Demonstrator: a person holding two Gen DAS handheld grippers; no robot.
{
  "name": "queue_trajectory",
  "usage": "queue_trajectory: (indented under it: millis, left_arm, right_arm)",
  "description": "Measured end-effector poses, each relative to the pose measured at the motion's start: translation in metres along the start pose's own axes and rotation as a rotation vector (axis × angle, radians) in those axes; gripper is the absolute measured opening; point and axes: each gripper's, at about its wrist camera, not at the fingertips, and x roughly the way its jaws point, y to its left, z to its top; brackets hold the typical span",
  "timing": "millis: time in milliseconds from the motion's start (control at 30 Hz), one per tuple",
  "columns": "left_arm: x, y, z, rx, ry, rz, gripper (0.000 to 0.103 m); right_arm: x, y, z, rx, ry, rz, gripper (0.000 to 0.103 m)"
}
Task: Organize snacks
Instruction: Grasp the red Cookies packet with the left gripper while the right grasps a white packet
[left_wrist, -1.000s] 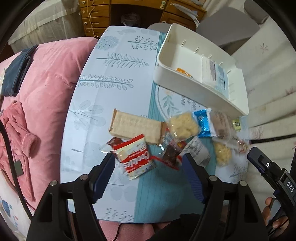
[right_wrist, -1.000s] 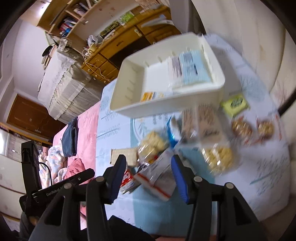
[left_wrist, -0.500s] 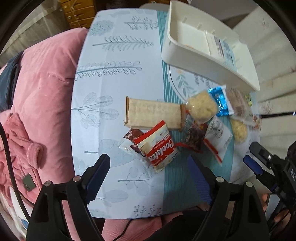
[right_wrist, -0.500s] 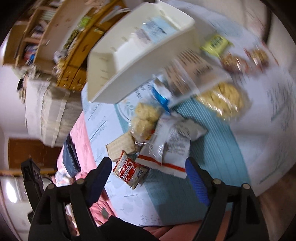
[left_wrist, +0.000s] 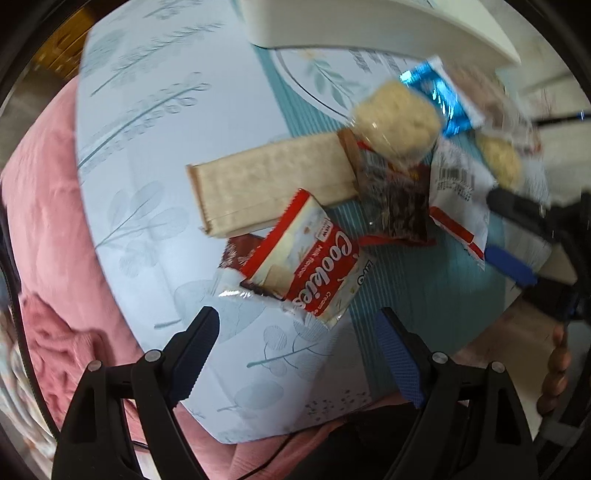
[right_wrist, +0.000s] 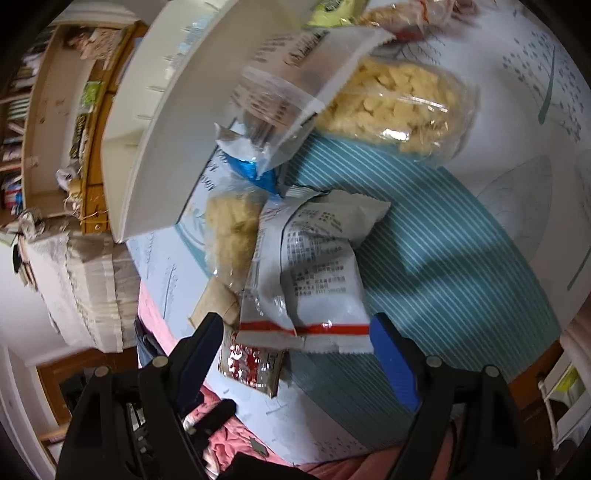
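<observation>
A pile of snack packets lies on the table. In the left wrist view, my left gripper (left_wrist: 295, 325) is open and empty, just short of a red and white Cookies packet (left_wrist: 314, 262) that lies on a long beige cracker pack (left_wrist: 273, 184). In the right wrist view, my right gripper (right_wrist: 297, 332) is open, its jaws on either side of the near end of a white packet with a red stripe (right_wrist: 314, 280). That packet (left_wrist: 458, 195) and the right gripper (left_wrist: 513, 236) also show in the left wrist view. A white bin (right_wrist: 166, 122) stands behind the pile.
Clear bags of pale puffed snacks (right_wrist: 395, 107) (left_wrist: 399, 118), a blue packet (left_wrist: 439, 96), a dark packet (left_wrist: 399, 210) and a green packet (right_wrist: 328, 7) lie around. A pink blanket (left_wrist: 40, 206) borders the table's left edge. Wooden drawers and shelves (right_wrist: 55, 110) stand behind.
Both grippers have dropped closer to the table. The left has closed in on the Cookies packet, the right on the white red-striped packet. Both stay open.
</observation>
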Motion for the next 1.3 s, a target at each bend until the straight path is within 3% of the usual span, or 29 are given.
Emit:
queue_trajectory:
  millis: [200, 433, 733, 867, 933, 1133, 1300]
  left_arm:
    - [0.025, -0.014, 0.014, 0.089, 0.069, 0.032, 0.085]
    - [0.047, -0.019, 0.02, 0.117, 0.123, 0.043, 0.085]
    - [0.051, -0.021, 0.035, 0.134, 0.108, 0.069, 0.085]
    - [0.048, -0.023, 0.038, 0.148, 0.09, 0.08, 0.077]
    - [0.045, -0.025, 0.039, 0.158, 0.071, 0.082, 0.062]
    - [0.037, -0.031, 0.046, 0.142, 0.048, 0.042, 0.036]
    - [0.032, -0.032, 0.041, 0.127, 0.042, 0.041, 0.033]
  right_arm:
    - [0.018, 0.004, 0.009, 0.059, 0.005, -0.027, 0.082]
    - [0.032, 0.012, 0.018, 0.115, 0.006, -0.126, 0.082]
    - [0.045, 0.014, 0.024, 0.176, 0.018, -0.154, 0.082]
    - [0.047, 0.01, 0.028, 0.203, 0.026, -0.154, 0.079]
    - [0.044, 0.004, 0.03, 0.207, 0.031, -0.157, 0.075]
    - [0.037, -0.006, 0.03, 0.219, 0.036, -0.121, 0.062]
    - [0.031, -0.02, 0.019, 0.244, 0.05, -0.106, 0.06]
